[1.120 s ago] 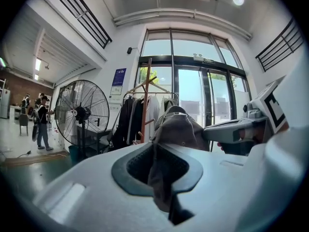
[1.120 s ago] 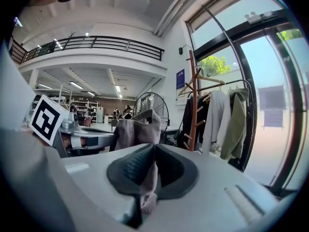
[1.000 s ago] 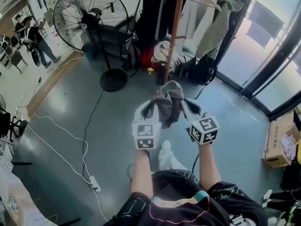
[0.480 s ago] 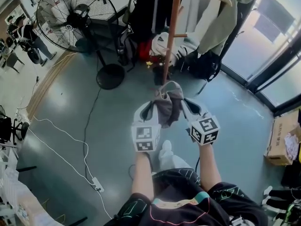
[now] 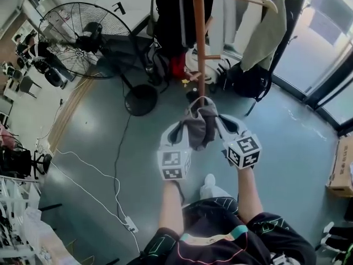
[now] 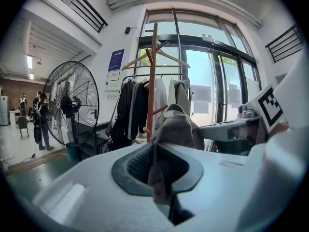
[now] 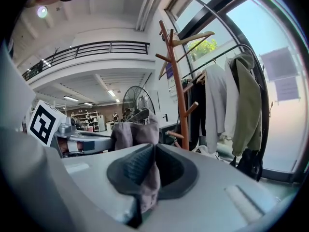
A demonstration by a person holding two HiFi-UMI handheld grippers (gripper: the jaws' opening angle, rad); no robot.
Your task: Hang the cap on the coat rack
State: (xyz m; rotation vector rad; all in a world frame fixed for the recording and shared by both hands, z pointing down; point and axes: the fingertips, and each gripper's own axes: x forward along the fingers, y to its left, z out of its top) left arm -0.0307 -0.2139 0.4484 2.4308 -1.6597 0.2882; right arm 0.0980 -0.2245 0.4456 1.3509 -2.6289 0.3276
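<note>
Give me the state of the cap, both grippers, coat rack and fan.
Grey fabric cap: held by both grippers, not yet hung.
Left gripper: shut on the cap's edge.
Right gripper: shut on the cap's edge.
Tall wooden coat rack: standing upright.
Black floor fan: upright; spinning unclear.

— What does the cap look like?
— The cap (image 5: 199,123) is soft grey-brown cloth, crumpled. It hangs in the air, one edge pinched in the left gripper (image 5: 181,128) and the other in the right gripper (image 5: 222,121).
— And the coat rack?
— The coat rack (image 5: 199,43) is a reddish wooden pole, upright, with angled pegs branching out. It stands beyond the cap, apart from it.
</note>
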